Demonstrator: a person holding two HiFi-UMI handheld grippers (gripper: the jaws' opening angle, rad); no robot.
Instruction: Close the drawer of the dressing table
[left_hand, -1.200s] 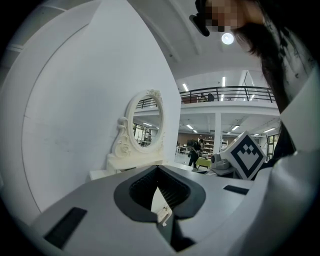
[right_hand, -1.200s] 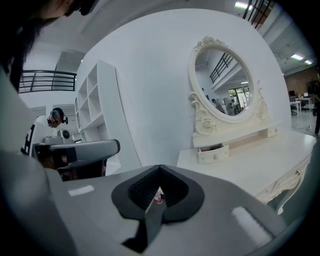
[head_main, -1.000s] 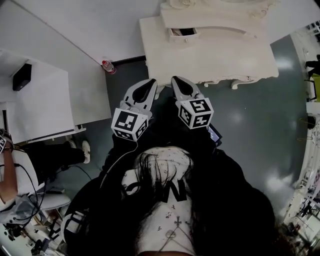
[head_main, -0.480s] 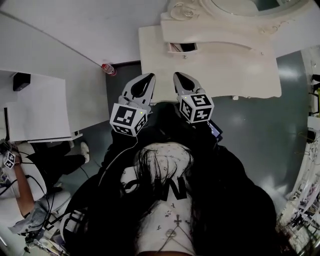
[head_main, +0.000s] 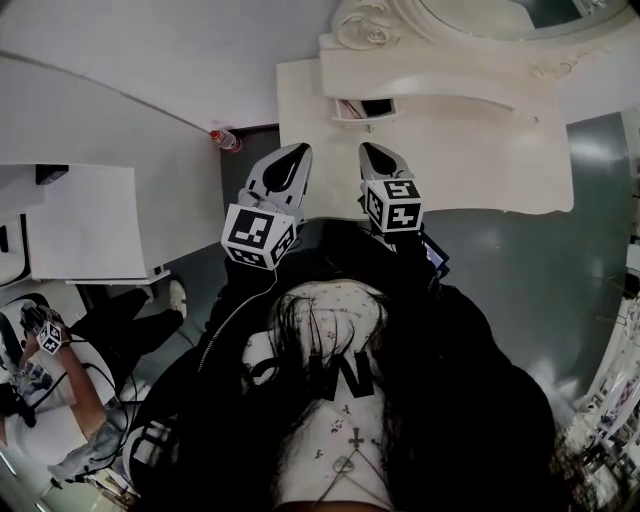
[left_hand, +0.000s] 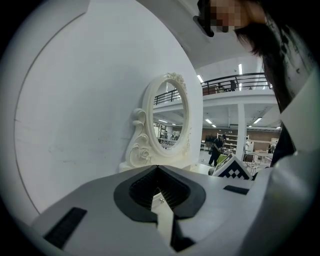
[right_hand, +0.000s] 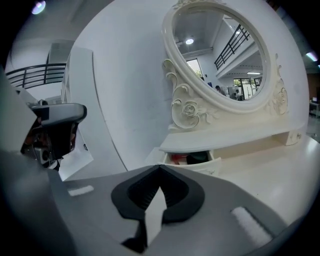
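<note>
We are holding the left gripper (head_main: 296, 155) and right gripper (head_main: 372, 152) clenched, empty, by the table's (head_main: 470, 150) front-left corner; the drawer (head_main: 362, 107) is sitting open.

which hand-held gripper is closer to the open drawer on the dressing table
Right. The right hand-held gripper hangs just in front of the open drawer, nearly in line with it; the left hand-held gripper is farther, off to the drawer's left.
</note>
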